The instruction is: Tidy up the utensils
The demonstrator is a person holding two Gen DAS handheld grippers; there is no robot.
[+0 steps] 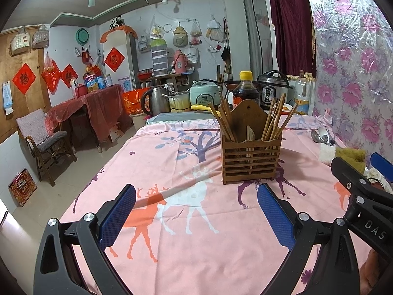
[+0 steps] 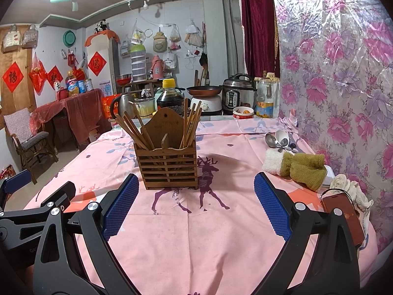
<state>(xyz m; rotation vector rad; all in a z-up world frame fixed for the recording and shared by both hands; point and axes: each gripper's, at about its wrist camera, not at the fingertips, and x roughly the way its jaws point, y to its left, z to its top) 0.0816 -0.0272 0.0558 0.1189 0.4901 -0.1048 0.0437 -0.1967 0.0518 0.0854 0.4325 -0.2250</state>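
Both jaws gape, empty — chopstick holder (image 2: pixel 167 162) ahead, spoons (image 2: pixel 280 140) beyond green cloth (image 2: pixel 304 169), perhaps touching.

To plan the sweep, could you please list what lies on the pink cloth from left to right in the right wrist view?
Slatted wooden holder with chopsticks → metal and white spoons → olive-green and white towel → brown phone.

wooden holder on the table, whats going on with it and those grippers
Nothing is being handled yet. A person holds both grippers open and empty above the pink tablecloth, the left gripper and right gripper both facing the wooden holder, which already has chopsticks standing in it. The spoons lie loose by the floral wall.
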